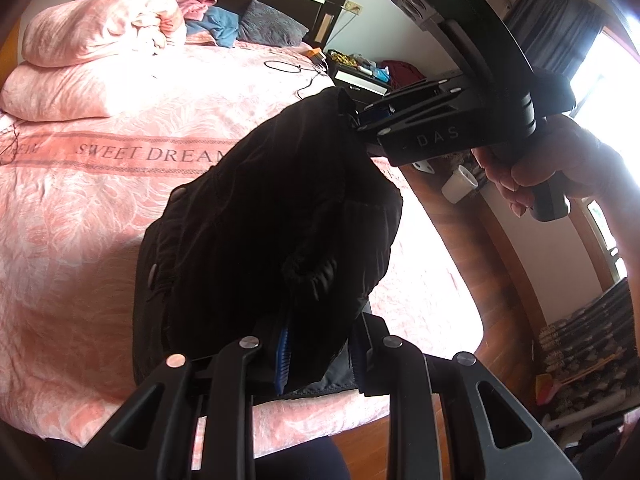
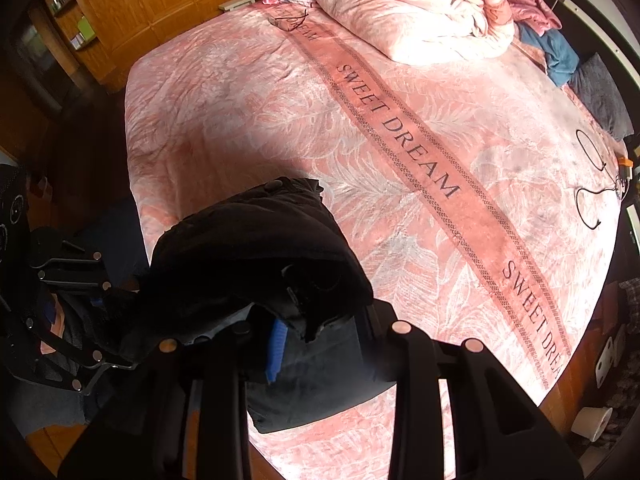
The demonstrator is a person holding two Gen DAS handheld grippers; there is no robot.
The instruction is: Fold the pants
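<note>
The black pants hang bunched above the pink bed, held between both grippers. My left gripper is shut on one part of the pants, the cloth pinched between its blue-padded fingers. My right gripper shows at the upper right of the left wrist view, clamped on the far top edge of the pants. In the right wrist view the pants drape over my right gripper, which is shut on them. My left gripper shows at the left there, also gripping the cloth.
The pink "SWEET DREAM" bedspread covers the bed below. A folded pink duvet, loose clothes and a grey cushion lie near the headboard. A black cable lies at the bed's right edge. A wooden wardrobe stands beyond.
</note>
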